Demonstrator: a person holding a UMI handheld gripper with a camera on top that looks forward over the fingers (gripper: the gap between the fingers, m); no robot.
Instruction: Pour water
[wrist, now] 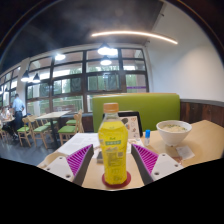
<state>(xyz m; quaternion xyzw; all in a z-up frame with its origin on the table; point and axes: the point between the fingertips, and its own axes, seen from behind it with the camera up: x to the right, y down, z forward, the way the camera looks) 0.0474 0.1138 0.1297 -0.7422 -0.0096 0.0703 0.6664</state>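
The clear plastic bottle of yellow liquid [114,148] stands upright, clamped between the gripper [113,160]'s 2 pads. The white bowl [174,131] sits beyond, to the right.

A gripper [113,163] with purple pads on its two fingers [80,160] points across a pale table [200,145]. A plastic bottle [113,145] of yellow drink with an orange cap stands upright between the fingers, at 12 o'clock from them; whether the pads press on it cannot be told. A white bowl [174,129] sits at 2 o'clock. Beyond is a green bench back [150,107], with large windows [90,85] and chairs [68,128] at 10 o'clock.
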